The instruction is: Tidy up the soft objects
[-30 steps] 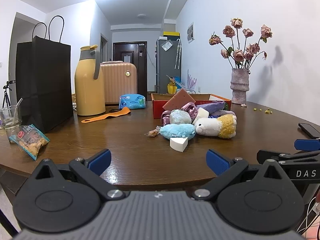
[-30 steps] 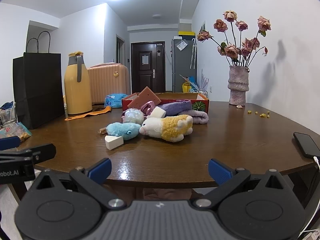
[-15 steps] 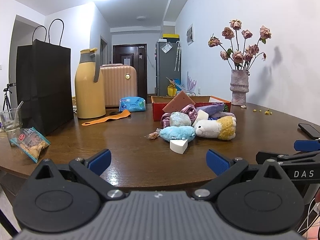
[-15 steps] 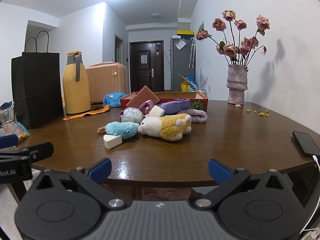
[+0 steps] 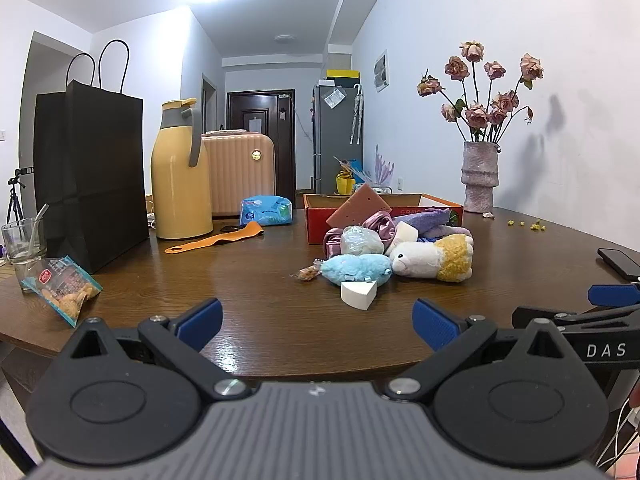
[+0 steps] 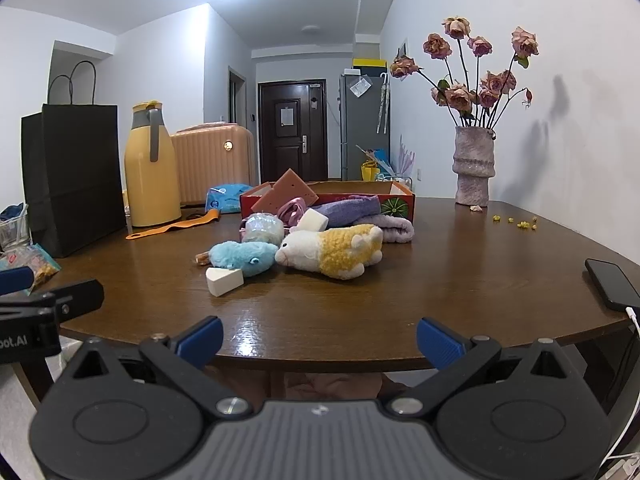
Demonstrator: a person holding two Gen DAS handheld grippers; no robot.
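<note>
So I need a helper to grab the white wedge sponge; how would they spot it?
Find the red box mid-table, then the toy pile before it. Beside the blue plush lies the white wedge sponge, nearest the table's front edge: plain and smooth, not furry.

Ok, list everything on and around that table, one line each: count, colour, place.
plush sheep: 1, white and yellow, table centre
plush toy: 1, light blue, left of sheep
sponge wedge: 1, white, front of the pile
cardboard box: 1, red, behind the pile
towels: 2, purple, at the box front
thermos: 1, yellow, left rear
paper bag: 1, black, far left
snack packet: 1, blue, left edge
glass: 1, clear, left edge
vase: 1, pinkish, dried roses, right rear
phone: 1, black, right edge
suitcase: 1, peach, behind thermos
left gripper: open, empty
right gripper: open, empty
</note>
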